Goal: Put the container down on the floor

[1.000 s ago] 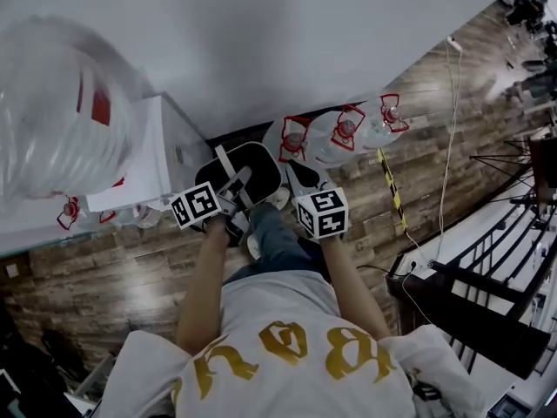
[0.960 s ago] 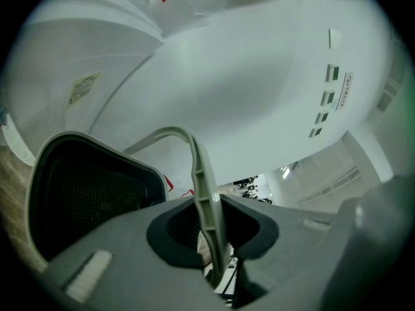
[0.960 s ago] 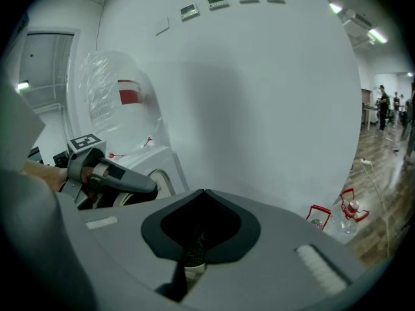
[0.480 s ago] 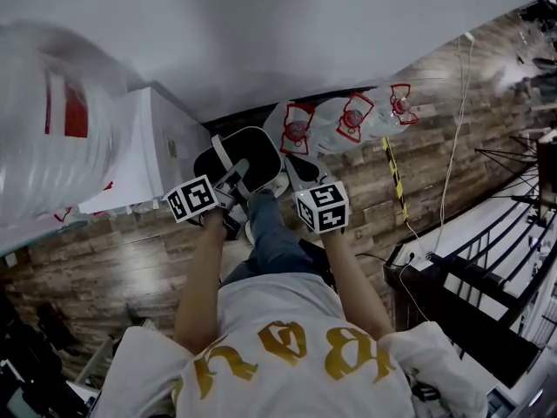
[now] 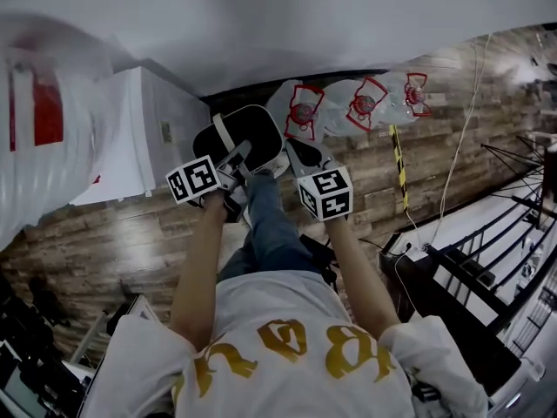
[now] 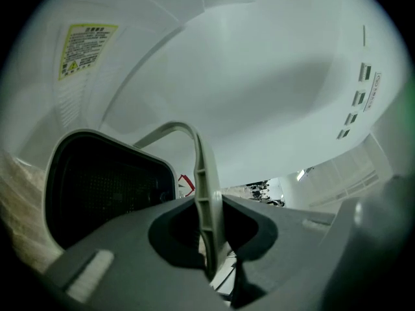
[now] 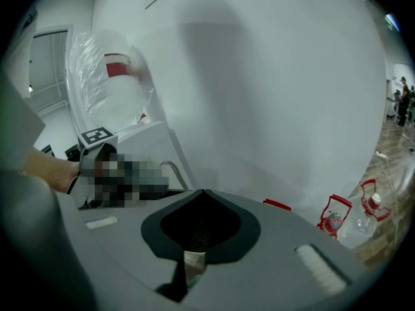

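Observation:
The container (image 5: 253, 138), a black bin with a white rim and a pale bail handle (image 5: 225, 144), hangs in front of the person's legs above the wood floor, next to the white wall. My left gripper (image 5: 231, 171) is shut on that handle; in the left gripper view the handle (image 6: 205, 188) runs straight between the jaws, with the container's dark mouth (image 6: 104, 190) to the left. My right gripper (image 5: 297, 157) grips the container's right side. In the right gripper view the right gripper (image 7: 194, 256) is shut on a thin pale edge, with dark mesh behind.
A white cabinet-like unit (image 5: 130, 133) stands left of the container, with a large clear water jug (image 5: 39, 120) blurred beside it. Three clear bottles with red handles (image 5: 359, 107) lie along the wall. Yellow-black tape (image 5: 399, 159), a white cable (image 5: 459, 138) and black stair rails (image 5: 487, 259) lie right.
The container and both grippers sit slightly higher in the head view, and the scene has shifted sideways. Both grips look unchanged.

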Demonstrator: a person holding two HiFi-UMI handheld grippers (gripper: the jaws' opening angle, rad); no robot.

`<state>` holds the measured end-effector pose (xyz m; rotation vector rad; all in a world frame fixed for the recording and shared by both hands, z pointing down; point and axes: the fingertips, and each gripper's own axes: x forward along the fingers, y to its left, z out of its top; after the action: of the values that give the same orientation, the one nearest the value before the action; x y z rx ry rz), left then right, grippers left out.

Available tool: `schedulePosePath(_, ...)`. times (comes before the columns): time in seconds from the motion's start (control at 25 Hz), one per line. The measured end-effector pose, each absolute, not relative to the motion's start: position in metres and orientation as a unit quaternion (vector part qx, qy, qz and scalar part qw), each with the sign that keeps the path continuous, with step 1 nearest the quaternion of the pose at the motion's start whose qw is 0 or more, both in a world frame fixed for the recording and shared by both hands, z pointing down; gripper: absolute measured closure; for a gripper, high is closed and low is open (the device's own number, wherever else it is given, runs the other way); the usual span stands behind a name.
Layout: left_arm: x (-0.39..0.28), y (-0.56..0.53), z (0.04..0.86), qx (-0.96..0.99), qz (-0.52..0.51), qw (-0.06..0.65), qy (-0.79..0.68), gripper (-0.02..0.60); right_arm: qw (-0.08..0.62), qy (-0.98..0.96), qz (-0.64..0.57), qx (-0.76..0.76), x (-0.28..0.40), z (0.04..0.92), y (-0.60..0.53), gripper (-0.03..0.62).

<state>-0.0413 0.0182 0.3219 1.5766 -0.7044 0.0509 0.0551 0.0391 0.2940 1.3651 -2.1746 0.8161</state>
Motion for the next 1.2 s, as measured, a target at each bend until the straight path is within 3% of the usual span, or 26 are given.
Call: schedulePosePath(1.2,-0.053,0.006,0.499,0.641,0.089,0.665,-0.373,0.537,0.286,-0.82,0.325,0.373,0.014,0.451,0.033,0.568)
